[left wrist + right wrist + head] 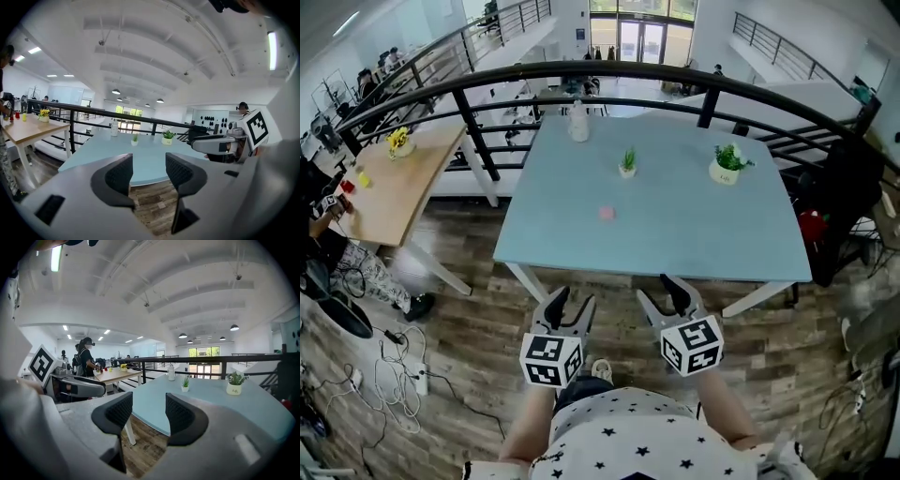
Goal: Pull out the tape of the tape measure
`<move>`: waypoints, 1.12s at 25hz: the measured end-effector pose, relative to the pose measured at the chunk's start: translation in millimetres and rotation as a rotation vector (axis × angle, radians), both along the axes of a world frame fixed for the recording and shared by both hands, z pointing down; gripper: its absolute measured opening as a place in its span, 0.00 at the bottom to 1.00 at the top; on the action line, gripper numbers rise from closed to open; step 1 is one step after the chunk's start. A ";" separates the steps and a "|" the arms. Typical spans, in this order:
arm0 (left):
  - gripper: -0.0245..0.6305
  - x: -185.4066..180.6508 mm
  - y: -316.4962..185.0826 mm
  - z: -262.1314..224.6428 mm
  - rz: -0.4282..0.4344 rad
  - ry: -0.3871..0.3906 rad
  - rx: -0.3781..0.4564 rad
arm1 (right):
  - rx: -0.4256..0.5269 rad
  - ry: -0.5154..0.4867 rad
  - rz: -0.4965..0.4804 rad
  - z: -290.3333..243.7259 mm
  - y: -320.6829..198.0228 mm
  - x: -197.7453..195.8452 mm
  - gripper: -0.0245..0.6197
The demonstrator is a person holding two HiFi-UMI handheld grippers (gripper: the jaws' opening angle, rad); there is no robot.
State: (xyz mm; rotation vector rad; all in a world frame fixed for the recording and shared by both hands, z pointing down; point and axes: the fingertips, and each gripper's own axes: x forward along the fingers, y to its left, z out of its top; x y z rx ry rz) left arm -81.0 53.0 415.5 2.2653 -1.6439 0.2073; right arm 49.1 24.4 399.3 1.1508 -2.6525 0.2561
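Observation:
A small pink object lies on the light blue table, left of its middle; it is too small to tell what it is. Both grippers hang over the wooden floor in front of the table's near edge, close to the person's body and well short of the pink object. My left gripper is open with nothing between its fingers, as the left gripper view confirms. My right gripper is also open and empty, its jaws wide apart. They sit side by side, pointing at the table.
Two small potted plants and a clear bottle stand on the table's far half. A black curved railing runs behind it. A wooden table stands at the left, with cables on the floor.

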 end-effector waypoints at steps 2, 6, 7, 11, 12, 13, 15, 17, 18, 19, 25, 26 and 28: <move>0.34 -3.5 -15.8 0.2 0.018 -0.002 0.002 | 0.002 -0.001 0.014 0.0 -13.6 -4.5 0.35; 0.34 -14.1 -42.7 5.2 0.050 0.005 -0.004 | -0.005 0.008 0.035 5.9 -35.6 -15.5 0.35; 0.34 -17.0 -49.6 6.8 0.056 0.007 -0.006 | -0.007 0.012 0.039 7.6 -41.3 -18.2 0.35; 0.35 -24.4 -75.8 14.4 0.087 0.003 -0.021 | -0.017 0.022 0.054 13.2 -63.5 -25.5 0.35; 0.35 -25.5 -82.2 16.5 0.097 0.000 -0.025 | -0.020 0.024 0.058 14.9 -68.9 -26.8 0.35; 0.35 -26.4 -88.9 18.5 0.108 -0.003 -0.027 | -0.022 0.025 0.063 16.4 -74.5 -28.1 0.35; 0.35 -27.4 -101.9 21.3 0.133 -0.012 -0.026 | -0.025 0.027 0.072 18.8 -85.4 -30.5 0.35; 0.35 -28.7 -113.0 24.2 0.156 -0.021 -0.025 | -0.030 0.029 0.084 21.3 -94.0 -33.1 0.35; 0.35 -29.7 -118.3 25.9 0.167 -0.025 -0.025 | -0.032 0.029 0.090 22.4 -97.4 -34.5 0.35; 0.35 -30.6 -123.6 27.5 0.178 -0.027 -0.024 | -0.033 0.030 0.097 23.2 -100.4 -35.6 0.35; 0.35 -28.0 -148.8 40.6 0.236 -0.054 -0.039 | -0.042 0.041 0.125 26.5 -109.6 -32.3 0.35; 0.35 -27.1 -151.5 43.6 0.242 -0.055 -0.043 | -0.049 0.041 0.131 28.1 -110.4 -30.6 0.35; 0.35 -26.6 -156.3 51.2 0.251 -0.057 -0.057 | -0.061 0.041 0.139 32.6 -112.0 -29.0 0.35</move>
